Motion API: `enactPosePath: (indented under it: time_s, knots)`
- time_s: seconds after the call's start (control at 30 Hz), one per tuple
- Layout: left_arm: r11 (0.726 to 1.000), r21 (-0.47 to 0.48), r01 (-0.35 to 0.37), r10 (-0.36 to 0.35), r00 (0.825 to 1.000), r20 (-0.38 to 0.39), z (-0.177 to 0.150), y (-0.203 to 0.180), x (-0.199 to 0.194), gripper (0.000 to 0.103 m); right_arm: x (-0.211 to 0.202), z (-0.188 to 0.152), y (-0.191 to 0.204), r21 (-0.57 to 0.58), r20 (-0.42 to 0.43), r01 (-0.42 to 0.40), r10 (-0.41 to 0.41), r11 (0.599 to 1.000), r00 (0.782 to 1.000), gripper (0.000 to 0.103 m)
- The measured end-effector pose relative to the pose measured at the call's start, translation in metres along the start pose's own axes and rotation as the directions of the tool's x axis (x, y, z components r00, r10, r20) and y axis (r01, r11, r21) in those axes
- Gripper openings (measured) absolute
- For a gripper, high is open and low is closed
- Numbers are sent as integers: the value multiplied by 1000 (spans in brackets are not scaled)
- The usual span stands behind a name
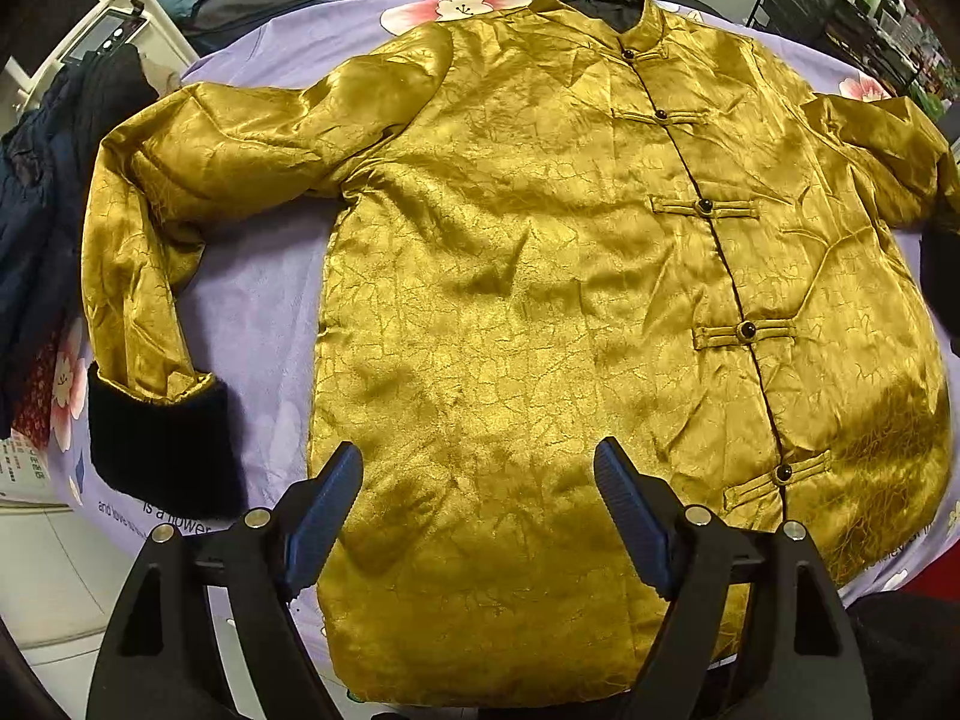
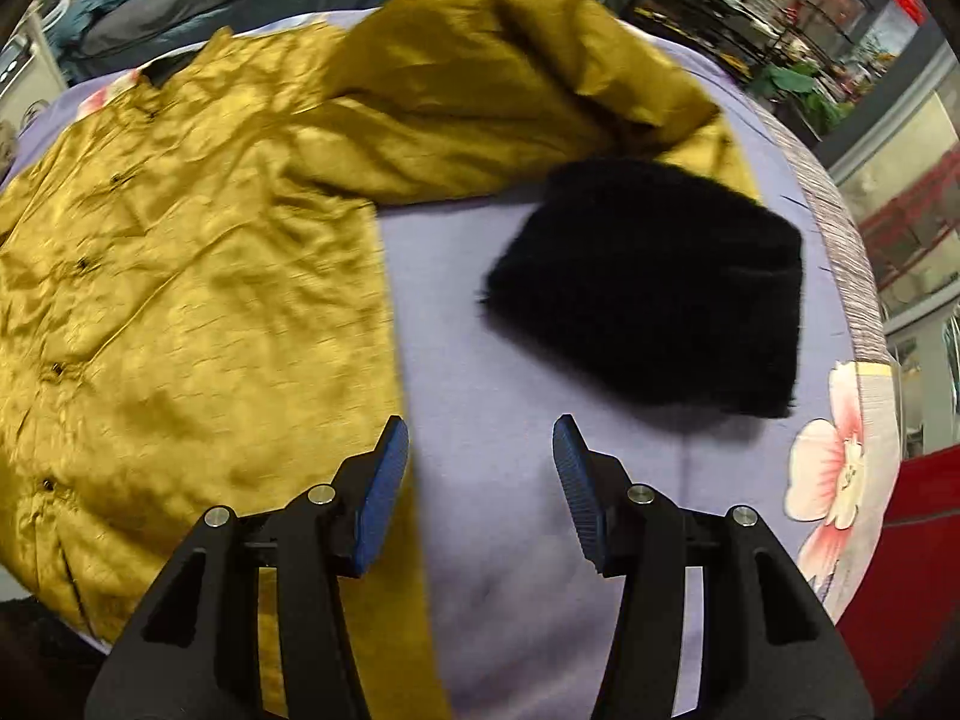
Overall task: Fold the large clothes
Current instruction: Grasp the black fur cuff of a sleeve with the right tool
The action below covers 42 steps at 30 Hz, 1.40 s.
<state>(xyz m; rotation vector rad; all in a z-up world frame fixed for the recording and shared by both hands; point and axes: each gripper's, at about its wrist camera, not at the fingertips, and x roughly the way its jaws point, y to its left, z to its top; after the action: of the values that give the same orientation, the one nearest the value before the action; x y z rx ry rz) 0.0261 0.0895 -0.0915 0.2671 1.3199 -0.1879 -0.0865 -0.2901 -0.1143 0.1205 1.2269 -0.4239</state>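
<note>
Golden jacket (image 1: 540, 300) flat, hem cut off behind both grippers' empty, parted jaws, right view blurred.

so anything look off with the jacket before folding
Mostly the sleeves. The jacket lies flat and buttoned, but one sleeve bends down at the elbow, and the other sleeve is bunched and kinked, its black cuff angled back toward the hem.
</note>
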Motion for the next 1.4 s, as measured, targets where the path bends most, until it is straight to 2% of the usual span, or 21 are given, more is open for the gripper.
enactPosePath:
  time_s: [0.1,0.2,0.27,0.3,0.43,0.53,0.57,0.6,0.63,0.73,0.83,0.93,1.0,1.03,1.1,1.17,1.23,1.3,1.33,1.4]
  knots:
    - [1000,-3,5,-5,1000,-3,2,-2,1,78,4,3,-34,168,37,-134,130,977,991,51]
    - [1000,0,4,-4,1000,-1,3,-5,0,78,16,-1,-73,402,76,-220,207,889,975,51]
    - [1000,1,8,-8,1000,-3,3,-6,0,79,28,-6,-97,534,112,-288,271,795,956,51]
    - [1000,2,9,-9,1000,-5,3,-6,0,79,30,-7,-106,572,149,-320,288,755,946,51]
    - [1000,7,4,-4,1000,-7,3,-7,0,79,28,-3,-123,601,254,-401,311,691,916,51]
    - [1000,3,8,-8,1000,-13,4,-6,2,79,38,1,-134,657,264,-429,344,620,901,50]
    - [1000,3,8,-8,1000,-14,5,-7,3,79,42,2,-137,671,266,-434,352,601,898,47]
    - [1000,4,7,-7,1000,-14,5,-7,3,79,44,3,-140,682,267,-438,358,586,895,24]
    - [1000,5,5,-5,1000,-14,6,-7,3,79,43,3,-143,689,273,-447,367,571,889,15]
    - [1000,3,7,-7,1000,-7,8,-7,0,79,24,7,-154,687,342,-491,358,535,869,10]
    - [1000,-2,9,-9,1000,-7,8,-5,0,80,-9,17,-180,679,439,-558,345,476,829,8]
    - [1000,2,8,-8,1000,-14,9,-5,2,80,-58,32,-227,636,536,-593,271,493,800,7]
    - [1000,7,9,-9,1000,-14,9,-6,3,80,-81,39,-254,626,586,-612,228,482,778,7]
    - [1000,9,12,-12,1000,-13,10,-7,3,80,-93,41,-274,629,611,-626,203,461,765,7]
    - [1000,11,17,-17,1000,-10,11,-9,3,80,-108,40,-305,649,638,-632,150,423,755,7]
    - [1000,12,26,-26,1000,-8,13,-12,4,80,-115,38,-330,657,660,-654,131,376,739,6]
    - [999,16,30,-30,1000,-5,15,-16,3,80,-119,37,-342,680,649,-637,106,362,753,1]
    - [999,19,37,-37,999,-1,16,-19,3,80,-123,38,-348,676,651,-627,87,386,755,1]
    - [999,21,41,-41,999,0,16,-20,2,80,-120,38,-352,691,633,-610,81,388,770,1]
    - [999,27,44,-44,999,0,17,-24,2,80,-107,33,-356,752,574,-558,70,351,816,1]
